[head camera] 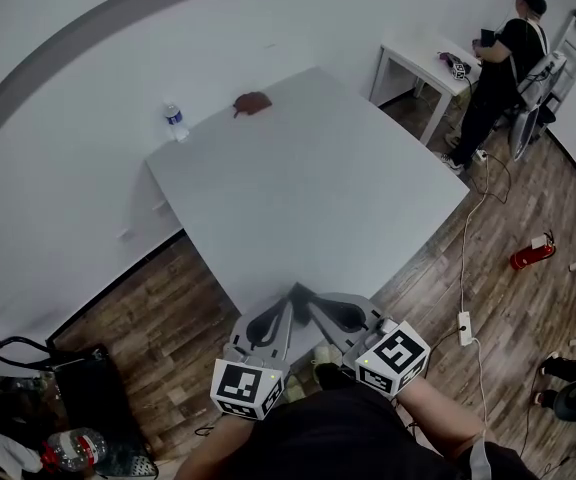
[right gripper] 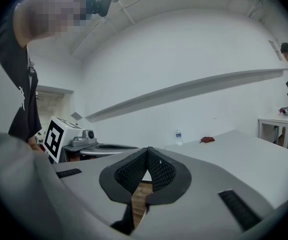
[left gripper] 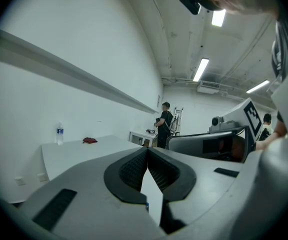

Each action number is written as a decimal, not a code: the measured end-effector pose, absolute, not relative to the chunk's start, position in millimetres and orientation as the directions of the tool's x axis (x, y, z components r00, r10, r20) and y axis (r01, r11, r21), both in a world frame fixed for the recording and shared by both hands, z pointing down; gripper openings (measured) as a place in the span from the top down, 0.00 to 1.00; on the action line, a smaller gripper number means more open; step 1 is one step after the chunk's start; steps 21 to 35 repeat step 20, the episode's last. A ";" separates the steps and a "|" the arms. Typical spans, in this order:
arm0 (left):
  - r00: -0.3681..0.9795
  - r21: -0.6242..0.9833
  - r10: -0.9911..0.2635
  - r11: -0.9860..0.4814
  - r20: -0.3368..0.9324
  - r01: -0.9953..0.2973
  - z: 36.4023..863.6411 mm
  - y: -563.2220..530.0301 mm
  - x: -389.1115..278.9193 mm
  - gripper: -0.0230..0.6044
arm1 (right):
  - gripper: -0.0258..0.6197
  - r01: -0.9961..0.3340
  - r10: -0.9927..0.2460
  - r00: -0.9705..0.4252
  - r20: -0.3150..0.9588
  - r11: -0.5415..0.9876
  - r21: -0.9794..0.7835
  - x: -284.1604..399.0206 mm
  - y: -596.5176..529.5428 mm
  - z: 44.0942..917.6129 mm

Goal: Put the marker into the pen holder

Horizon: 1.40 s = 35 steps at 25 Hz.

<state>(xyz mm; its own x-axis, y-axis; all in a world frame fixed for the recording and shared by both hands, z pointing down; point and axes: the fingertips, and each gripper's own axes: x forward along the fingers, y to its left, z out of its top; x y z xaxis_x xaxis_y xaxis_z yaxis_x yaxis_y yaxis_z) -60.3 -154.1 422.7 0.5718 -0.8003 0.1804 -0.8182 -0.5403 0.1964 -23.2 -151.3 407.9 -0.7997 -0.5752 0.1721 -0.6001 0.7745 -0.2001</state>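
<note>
No marker or pen holder shows in any view. Both grippers are held close to my body, at the near corner of the large white table (head camera: 308, 188). My left gripper (head camera: 286, 296) and my right gripper (head camera: 306, 298) point at each other's tips, and both are shut with nothing between the jaws. In the left gripper view the left gripper (left gripper: 147, 150) has its ribbed pads touching, with the right gripper's marker cube off to the right. The right gripper (right gripper: 147, 149) looks the same in its own view.
A water bottle (head camera: 175, 121) and a dark red crumpled thing (head camera: 252, 103) sit at the table's far edge by the wall. A person (head camera: 498, 63) stands at a small white table (head camera: 418, 68) far right. A fire extinguisher (head camera: 533, 255), cable and power strip (head camera: 463, 326) lie on the wooden floor.
</note>
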 end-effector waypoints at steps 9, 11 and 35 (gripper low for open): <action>0.585 0.192 -0.794 -0.555 0.168 -0.809 419.7 -143.8 -64.9 0.95 | 0.94 -0.617 -0.594 -0.787 0.165 0.764 -0.188 -27.6 -141.9 403.4; 0.587 0.191 -0.792 -0.558 0.168 -0.808 419.2 -142.9 -65.1 0.95 | 0.94 -0.621 -0.599 -0.783 0.168 0.761 -0.185 -27.7 -140.8 403.1; 0.593 0.187 -0.788 -0.565 0.167 -0.803 422.5 -138.1 -65.8 0.95 | 0.94 -0.638 -0.613 -0.770 0.180 0.749 -0.178 -27.2 -136.7 406.1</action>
